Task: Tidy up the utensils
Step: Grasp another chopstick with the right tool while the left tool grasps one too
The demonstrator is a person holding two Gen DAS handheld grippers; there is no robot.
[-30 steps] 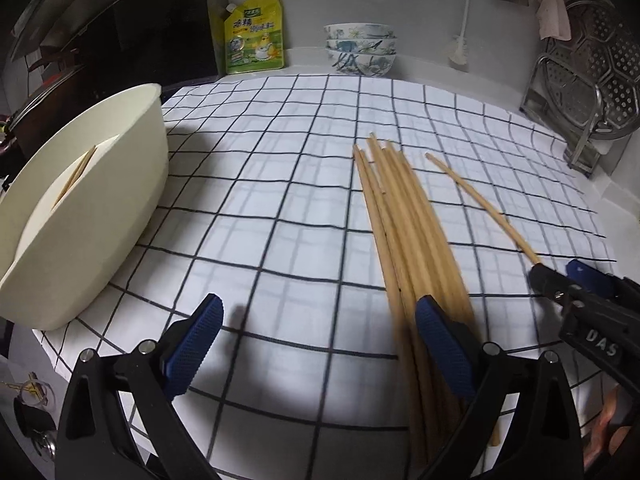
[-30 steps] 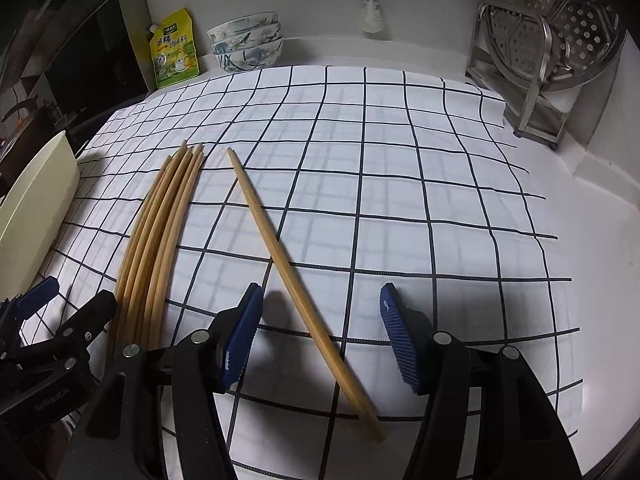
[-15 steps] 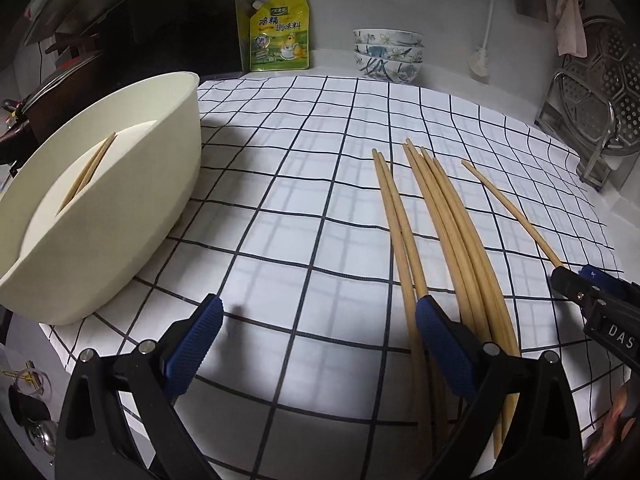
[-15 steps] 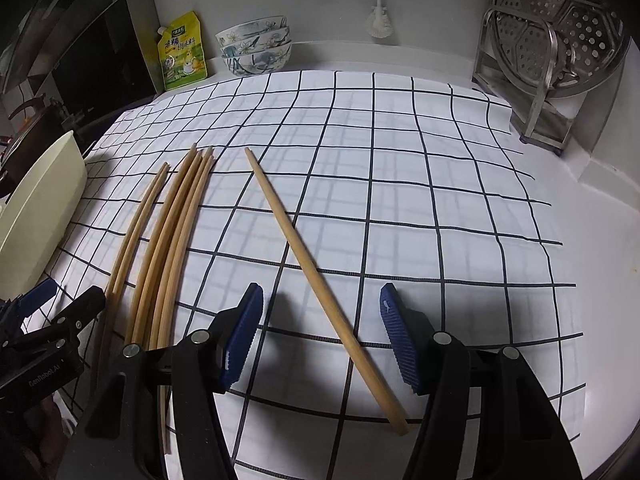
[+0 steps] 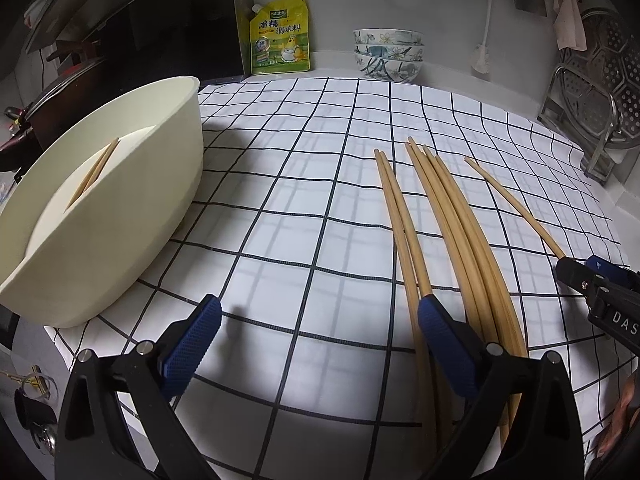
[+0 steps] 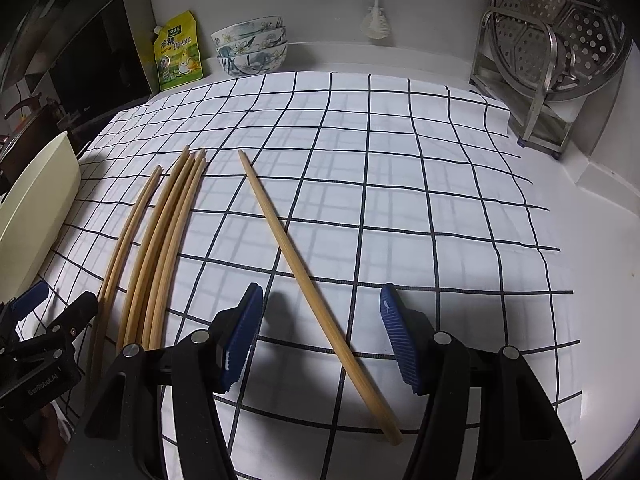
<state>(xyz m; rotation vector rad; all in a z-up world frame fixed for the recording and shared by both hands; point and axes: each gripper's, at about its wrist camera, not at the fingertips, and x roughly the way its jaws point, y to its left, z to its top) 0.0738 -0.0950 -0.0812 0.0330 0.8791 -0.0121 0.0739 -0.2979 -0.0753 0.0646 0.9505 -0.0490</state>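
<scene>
Several wooden chopsticks [image 5: 448, 216] lie in a bundle on the checked cloth [image 5: 300, 184]; they also show in the right wrist view [image 6: 160, 236]. One single chopstick [image 6: 308, 284] lies apart to their right, between my right gripper's open fingers. My right gripper [image 6: 320, 336] is open and empty just above it. My left gripper [image 5: 320, 344] is open and empty; its right finger [image 5: 444, 344] sits over the bundle's near end. A cream oval bin [image 5: 120, 208] at the left holds two chopsticks [image 5: 94, 172].
A yellow seasoning pouch [image 5: 280, 36] and stacked patterned bowls [image 5: 388, 54] stand at the back wall. A metal rack with a steamer tray [image 6: 560, 60] stands at the back right. A dark stove area lies to the left.
Both grippers have drawn back and shifted slightly; the two leftmost chopsticks have split off from the bundle. The single chopstick now lies more squarely between the right fingers.
</scene>
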